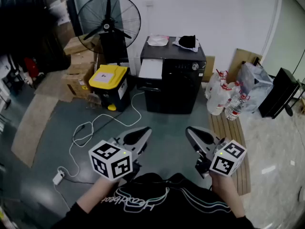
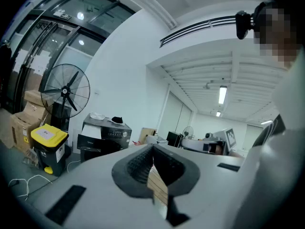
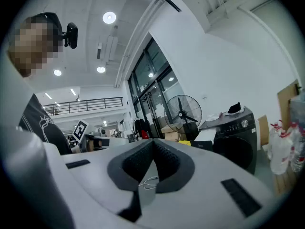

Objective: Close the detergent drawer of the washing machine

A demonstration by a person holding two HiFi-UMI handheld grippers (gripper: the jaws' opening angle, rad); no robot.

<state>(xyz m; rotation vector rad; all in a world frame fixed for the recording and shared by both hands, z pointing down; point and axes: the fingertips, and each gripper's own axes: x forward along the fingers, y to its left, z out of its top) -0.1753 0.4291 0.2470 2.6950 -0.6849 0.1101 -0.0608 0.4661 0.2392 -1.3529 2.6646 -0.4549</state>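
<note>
The black washing machine (image 1: pixel 174 78) stands against the far wall, well ahead of me. Its pale detergent drawer (image 1: pixel 151 69) sticks out at the machine's upper left. My left gripper (image 1: pixel 144 134) and right gripper (image 1: pixel 191 133) are held low in front of my body, far short of the machine, each shut with nothing between the jaws. In the left gripper view the machine (image 2: pixel 102 137) shows small at left beyond the shut left gripper (image 2: pixel 153 149). In the right gripper view the machine (image 3: pixel 236 132) lies to the right, past the shut right gripper (image 3: pixel 153 144).
A standing fan (image 1: pixel 109 20), a yellow-lidded bin (image 1: pixel 109 85) and cardboard boxes (image 1: pixel 78 61) crowd the machine's left. A white cable (image 1: pixel 95 128) trails over the floor. Plastic bottles (image 1: pixel 224 97) and a wooden pallet (image 1: pixel 233 142) lie at right. A black cloth (image 1: pixel 187 41) rests on the machine.
</note>
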